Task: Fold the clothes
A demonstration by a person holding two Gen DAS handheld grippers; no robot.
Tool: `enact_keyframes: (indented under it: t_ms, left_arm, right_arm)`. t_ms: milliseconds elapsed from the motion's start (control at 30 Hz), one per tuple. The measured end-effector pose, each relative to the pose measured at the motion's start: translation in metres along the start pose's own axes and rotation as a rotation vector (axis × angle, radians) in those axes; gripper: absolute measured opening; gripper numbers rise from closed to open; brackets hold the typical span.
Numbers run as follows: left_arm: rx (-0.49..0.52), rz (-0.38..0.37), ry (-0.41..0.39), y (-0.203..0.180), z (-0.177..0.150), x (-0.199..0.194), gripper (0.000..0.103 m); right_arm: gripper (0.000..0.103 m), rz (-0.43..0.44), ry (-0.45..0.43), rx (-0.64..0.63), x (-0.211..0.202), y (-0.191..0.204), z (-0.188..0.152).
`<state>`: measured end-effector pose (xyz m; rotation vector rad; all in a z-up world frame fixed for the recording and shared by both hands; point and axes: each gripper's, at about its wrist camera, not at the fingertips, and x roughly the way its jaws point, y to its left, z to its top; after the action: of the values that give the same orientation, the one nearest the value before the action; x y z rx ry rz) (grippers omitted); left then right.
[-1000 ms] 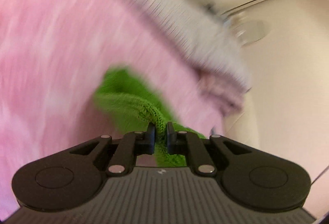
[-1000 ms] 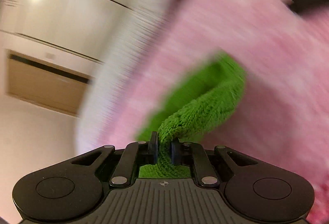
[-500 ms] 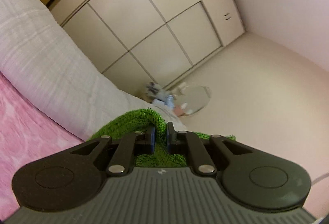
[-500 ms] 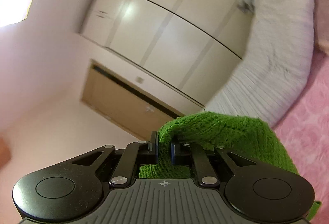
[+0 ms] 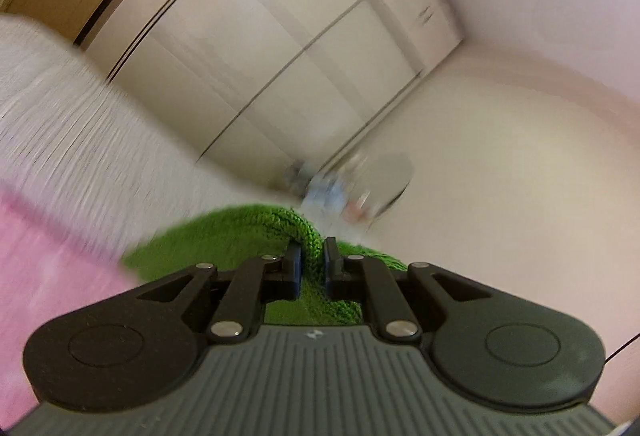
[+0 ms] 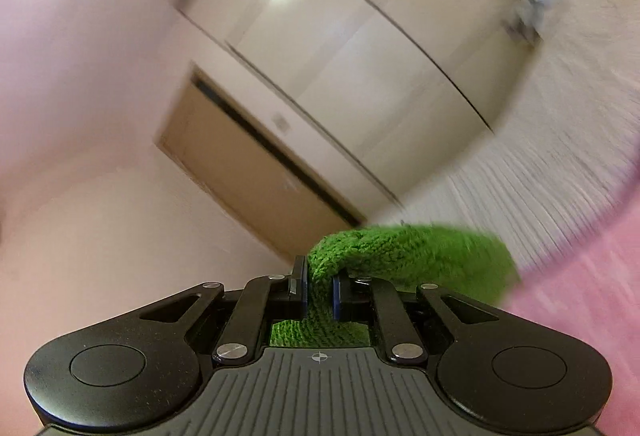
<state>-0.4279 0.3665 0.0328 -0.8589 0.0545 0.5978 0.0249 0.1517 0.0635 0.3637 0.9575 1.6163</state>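
Observation:
A bright green knitted garment (image 5: 240, 232) is pinched at one edge by my left gripper (image 5: 312, 256), which is shut on it. The same green knitted garment (image 6: 416, 252) shows in the right wrist view, where my right gripper (image 6: 319, 284) is shut on another part of its edge. Both grippers are raised and tilted up toward the room, so most of the garment hangs below and is hidden. Both views are blurred by motion.
A pink bedspread (image 5: 48, 276) and a white ribbed blanket (image 5: 80, 140) lie below and beside the garment. Cream wardrobe doors (image 5: 288, 36) fill the far wall, with a wooden door (image 6: 248, 172) next to them. Small blurred items (image 5: 344, 192) sit at the bed's far end.
Both grippers swung up from facing the pink bedspread to facing the wardrobe and walls, lifting the green garment with them. Their hold on it has not changed.

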Motion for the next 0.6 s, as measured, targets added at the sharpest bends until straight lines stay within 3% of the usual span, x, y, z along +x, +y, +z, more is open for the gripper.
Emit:
enact_keyframes:
  t_ms: [133, 167, 233, 267, 367, 467, 600]
  left_arm:
    - [-0.023, 0.272, 0.256, 0.028, -0.08, -0.012, 0.007]
    - [-0.038, 0.361, 0.312, 0.037, -0.101, -0.016, 0.006]
    - [-0.079, 0.506, 0.407, 0.052, -0.14, -0.025, 0.006]
    - [-0.097, 0.554, 0.438, 0.056, -0.156, -0.03, 0.006]
    - [-0.111, 0.611, 0.458, 0.053, -0.187, -0.036, 0.006]
    - [-0.105, 0.617, 0.437, 0.041, -0.207, -0.033, 0.007]
    - [-0.072, 0.64, 0.424, 0.045, -0.227, -0.016, 0.008]
  right_arm:
    - [0.017, -0.378, 0.412, 0.077, -0.009, -0.056, -0.075]
    - [0.021, -0.474, 0.491, 0.114, -0.014, -0.073, -0.093]
    - [0.024, -0.635, 0.55, 0.229, -0.039, -0.11, -0.124]
    - [0.026, -0.701, 0.564, 0.271, -0.05, -0.126, -0.135]
    - [0.031, -0.788, 0.504, 0.279, -0.07, -0.152, -0.143]
    - [0.035, -0.775, 0.41, 0.178, -0.079, -0.165, -0.137]
    - [0.037, -0.73, 0.303, -0.089, -0.083, -0.166, -0.148]
